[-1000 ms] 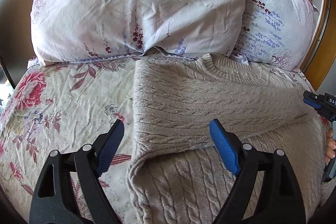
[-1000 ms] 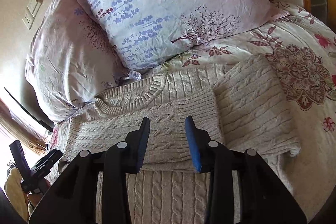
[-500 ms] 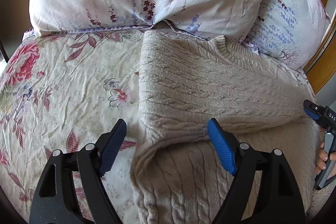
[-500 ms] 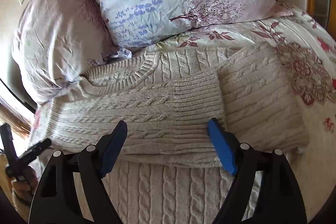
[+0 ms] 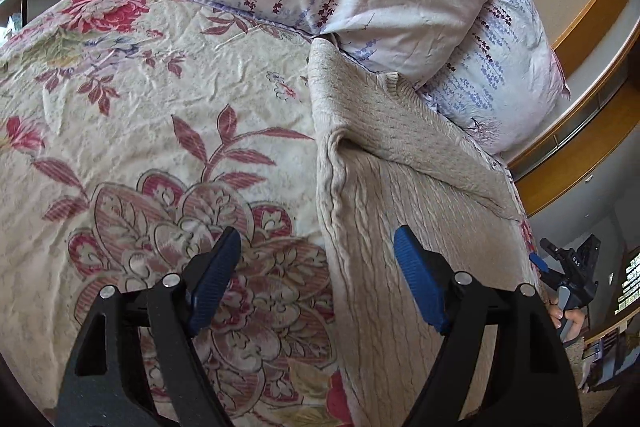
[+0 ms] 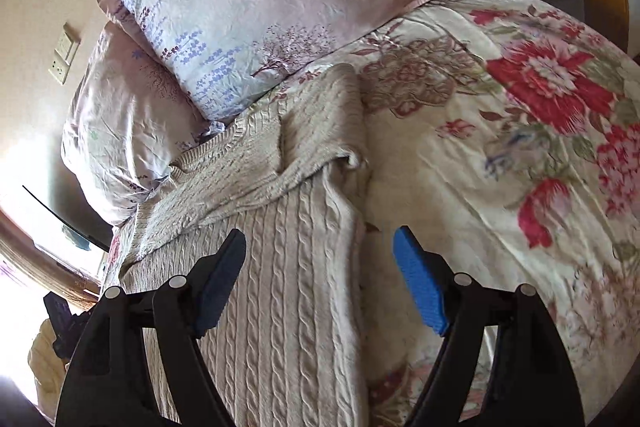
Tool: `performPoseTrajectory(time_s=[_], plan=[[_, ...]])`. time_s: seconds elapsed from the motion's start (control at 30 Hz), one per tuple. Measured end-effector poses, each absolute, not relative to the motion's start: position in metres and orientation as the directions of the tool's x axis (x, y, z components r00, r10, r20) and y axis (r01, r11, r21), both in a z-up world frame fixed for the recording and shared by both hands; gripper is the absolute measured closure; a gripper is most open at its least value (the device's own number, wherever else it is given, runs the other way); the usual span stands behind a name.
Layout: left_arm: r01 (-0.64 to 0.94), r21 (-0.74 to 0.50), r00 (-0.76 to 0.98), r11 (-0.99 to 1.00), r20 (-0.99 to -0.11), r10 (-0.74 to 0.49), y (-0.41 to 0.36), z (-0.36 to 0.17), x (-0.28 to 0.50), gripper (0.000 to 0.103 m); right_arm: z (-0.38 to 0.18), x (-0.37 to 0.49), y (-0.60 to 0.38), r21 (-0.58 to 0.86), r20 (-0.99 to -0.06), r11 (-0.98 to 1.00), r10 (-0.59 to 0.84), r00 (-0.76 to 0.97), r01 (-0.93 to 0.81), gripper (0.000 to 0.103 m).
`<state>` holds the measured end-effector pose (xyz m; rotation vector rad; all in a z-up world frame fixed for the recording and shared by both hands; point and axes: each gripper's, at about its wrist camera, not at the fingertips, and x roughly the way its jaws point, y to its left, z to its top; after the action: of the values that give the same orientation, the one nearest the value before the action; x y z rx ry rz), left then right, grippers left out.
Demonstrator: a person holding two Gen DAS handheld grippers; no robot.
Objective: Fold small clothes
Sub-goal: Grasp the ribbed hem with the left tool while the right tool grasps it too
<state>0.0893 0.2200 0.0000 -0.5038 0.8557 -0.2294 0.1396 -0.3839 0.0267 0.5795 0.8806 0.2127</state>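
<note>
Beige cable-knit sweater (image 5: pixel 400 227) laid on floral bedspread (image 5: pixel 160 107), sleeves folded across chest. Left gripper (image 5: pixel 316 283) and right gripper (image 6: pixel 320 283) held spread wide, nothing grasped, each straddling a side edge.

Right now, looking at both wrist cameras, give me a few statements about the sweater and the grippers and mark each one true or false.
1. The left gripper is open and holds nothing. True.
2. The right gripper is clamped on the sweater. False: it is open, over the sweater's side edge.
3. The sweater's sleeves are folded across its chest. True.
4. The sweater lies on a bare wooden table. False: it lies on a floral bedspread.
5. Two pillows sit beyond the collar. True.
</note>
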Motion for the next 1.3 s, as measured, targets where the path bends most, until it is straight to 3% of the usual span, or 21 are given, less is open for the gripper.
performPoseTrajectory(time_s=[0.07, 0.27, 0.5, 0.6, 0.8, 0.97, 1.2, 1.3], plan=[[0.003, -0.53, 0.636, 0.848, -0.653, -0.41, 0.218, -0.002, 0.08, 0.025, 0.021, 0.131, -0.389, 0.568, -0.669, 0.819, 0.408, 0.621, 0.074, 0.032], [0.043, -0.568, 0.622, 0.822, -0.629, -0.467, 0.204, -0.008, 0.054, 0.031, 0.002, 0.107, -0.393, 0.656, -0.643, 0.751, 0.509, 0.571, 0.069, 0.054], [0.093, -0.656, 0.594, 0.749, -0.567, -0.57, 0.192, -0.018, 0.021, 0.048, -0.008, 0.067, -0.386, 0.772, -0.537, 0.635, 0.657, 0.529, -0.006, 0.072], [0.123, -0.666, 0.586, 0.736, -0.55, -0.595, 0.185, -0.019, 0.006, 0.049, -0.011, 0.051, -0.384, 0.813, -0.488, 0.582, 0.709, 0.51, -0.031, 0.077], [0.164, -0.728, 0.542, 0.666, -0.498, -0.677, 0.172, -0.027, -0.016, 0.052, -0.011, 0.023, -0.375, 0.849, -0.429, 0.524, 0.763, 0.484, -0.074, 0.079], [0.147, -0.757, 0.548, 0.637, -0.474, -0.689, 0.174, -0.033, -0.028, 0.06, -0.021, 0.01, -0.37, 0.861, -0.424, 0.505, 0.777, 0.466, -0.06, 0.085], [0.124, -0.74, 0.544, 0.661, -0.507, -0.669, 0.169, -0.034, -0.032, 0.079, -0.022, 0.004, -0.369, 0.867, -0.405, 0.492, 0.783, 0.472, -0.073, 0.086], [0.112, -0.702, 0.541, 0.703, -0.55, -0.636, 0.165, -0.032, -0.03, 0.092, -0.021, 0.003, -0.367, 0.859, -0.409, 0.505, 0.777, 0.479, -0.085, 0.092]])
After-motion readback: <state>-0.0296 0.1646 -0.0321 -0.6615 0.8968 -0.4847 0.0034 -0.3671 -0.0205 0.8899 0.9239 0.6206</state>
